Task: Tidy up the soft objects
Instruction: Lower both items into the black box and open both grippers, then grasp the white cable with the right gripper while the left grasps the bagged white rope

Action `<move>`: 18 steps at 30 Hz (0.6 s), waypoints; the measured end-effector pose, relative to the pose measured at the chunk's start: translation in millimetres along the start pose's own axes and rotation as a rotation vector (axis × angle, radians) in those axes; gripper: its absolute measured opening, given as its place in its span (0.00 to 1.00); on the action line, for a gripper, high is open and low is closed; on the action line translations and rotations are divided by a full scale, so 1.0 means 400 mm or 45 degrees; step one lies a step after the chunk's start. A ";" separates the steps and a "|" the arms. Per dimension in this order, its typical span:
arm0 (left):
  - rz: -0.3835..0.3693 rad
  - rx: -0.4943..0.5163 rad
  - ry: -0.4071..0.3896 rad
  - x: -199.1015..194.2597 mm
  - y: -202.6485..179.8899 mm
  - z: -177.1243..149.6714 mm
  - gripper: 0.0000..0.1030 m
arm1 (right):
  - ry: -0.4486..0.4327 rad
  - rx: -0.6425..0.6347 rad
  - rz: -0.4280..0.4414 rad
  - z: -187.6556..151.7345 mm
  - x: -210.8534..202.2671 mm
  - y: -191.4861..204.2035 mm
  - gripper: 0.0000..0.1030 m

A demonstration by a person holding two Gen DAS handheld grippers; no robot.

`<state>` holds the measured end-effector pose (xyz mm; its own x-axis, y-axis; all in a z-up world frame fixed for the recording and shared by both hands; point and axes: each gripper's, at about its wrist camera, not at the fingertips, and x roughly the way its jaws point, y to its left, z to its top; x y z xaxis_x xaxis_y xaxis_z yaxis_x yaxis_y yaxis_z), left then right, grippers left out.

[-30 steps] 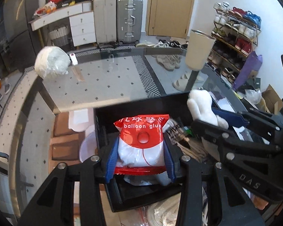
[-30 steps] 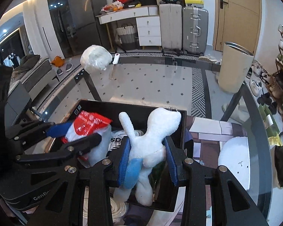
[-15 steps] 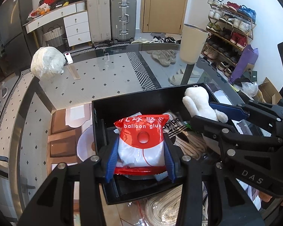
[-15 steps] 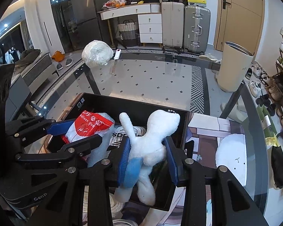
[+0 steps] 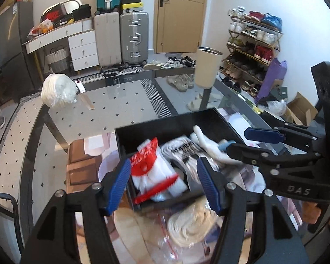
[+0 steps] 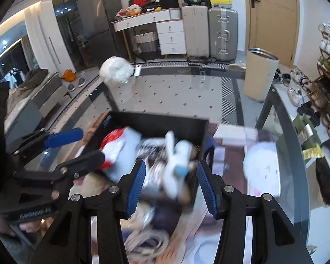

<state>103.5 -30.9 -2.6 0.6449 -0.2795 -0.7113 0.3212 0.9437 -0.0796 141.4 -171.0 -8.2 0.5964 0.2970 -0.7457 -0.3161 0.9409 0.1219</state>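
Over on the glass bench (image 5: 125, 107), both tools (image 5: 162, 182) (image 6: 170, 186) have just been spread apart, nothing clamped; the red-and-white bag (image 5: 154, 171) and white plush toy (image 6: 176, 162) are left lying in the black box (image 5: 165, 123).

Desk (image 5: 125, 101): glass top, glossy and reflective, dark frame along its edges. Bin (image 5: 176, 123): black, matt, smooth walls. Packet (image 5: 151, 171): shiny plastic film, red and white. Plush toy (image 6: 176, 160): white, fuzzy cloth. Bundle (image 5: 58, 90) at the far left corner: white, wrapped in crinkled clear plastic. Tongs: matt black plastic, ribbed blue pads (image 5: 118, 187).
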 end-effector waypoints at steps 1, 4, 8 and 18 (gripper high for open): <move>-0.011 0.002 0.005 -0.008 0.000 -0.010 0.61 | 0.002 -0.008 0.003 -0.011 -0.008 0.007 0.49; -0.016 0.010 0.044 -0.027 -0.005 -0.060 0.61 | 0.035 -0.074 -0.022 -0.072 -0.025 0.041 0.49; -0.041 0.080 0.102 -0.030 -0.037 -0.126 0.61 | 0.120 -0.051 0.047 -0.138 -0.010 0.058 0.49; 0.046 0.136 0.275 0.057 -0.040 -0.200 0.61 | 0.207 -0.048 0.010 -0.211 0.035 0.067 0.50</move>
<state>57.6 -38.2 -73.6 0.4973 -0.1909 -0.8463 0.3794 0.9251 0.0143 79.0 -155.6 -70.6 0.4678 0.2713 -0.8412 -0.3496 0.9309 0.1059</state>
